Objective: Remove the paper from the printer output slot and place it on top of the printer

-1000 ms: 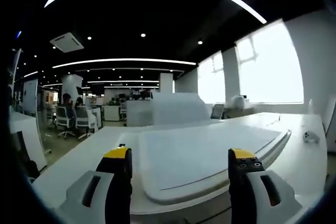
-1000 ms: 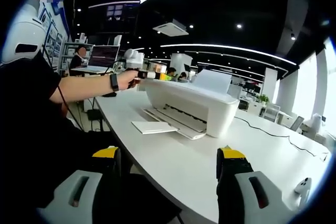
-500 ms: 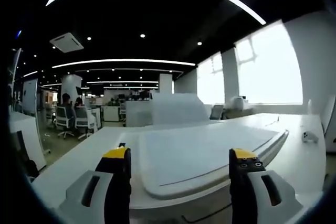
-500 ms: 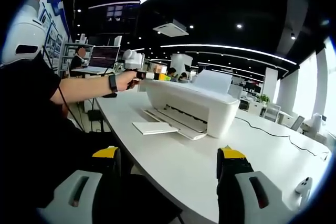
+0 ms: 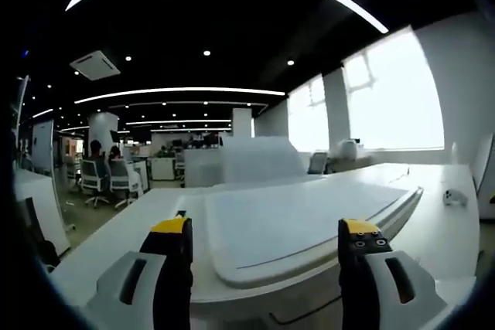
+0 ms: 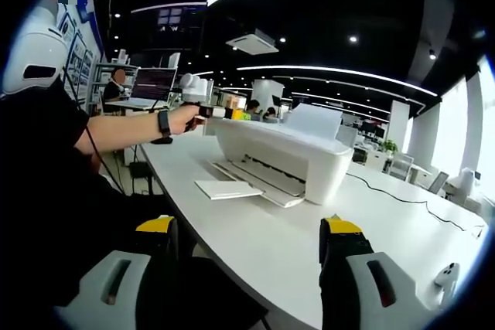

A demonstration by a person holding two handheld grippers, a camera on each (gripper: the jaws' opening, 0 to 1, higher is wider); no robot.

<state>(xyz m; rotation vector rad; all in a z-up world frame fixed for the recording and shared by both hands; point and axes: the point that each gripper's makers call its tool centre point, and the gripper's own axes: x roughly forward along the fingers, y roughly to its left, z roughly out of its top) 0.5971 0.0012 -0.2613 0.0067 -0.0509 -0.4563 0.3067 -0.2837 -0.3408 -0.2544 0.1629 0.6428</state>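
Your right gripper (image 6: 247,246) has its jaws spread over the desk (image 6: 309,241) edge, well back from the printer (image 6: 282,156). The paper (image 6: 227,188) lies at the tip of its output tray (not on top). Your left gripper (image 5: 263,246) is also spread wide, empty, hovering by the printer's lid (image 5: 302,218).

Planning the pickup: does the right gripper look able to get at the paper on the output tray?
Probably yes: the right gripper is open, and bare desk lies between it and the paper.

Ahead of the right fingers (image 6: 339,231), the printer (image 6: 282,156) hides its far side; the left gripper (image 6: 195,90) beyond is too small to read.
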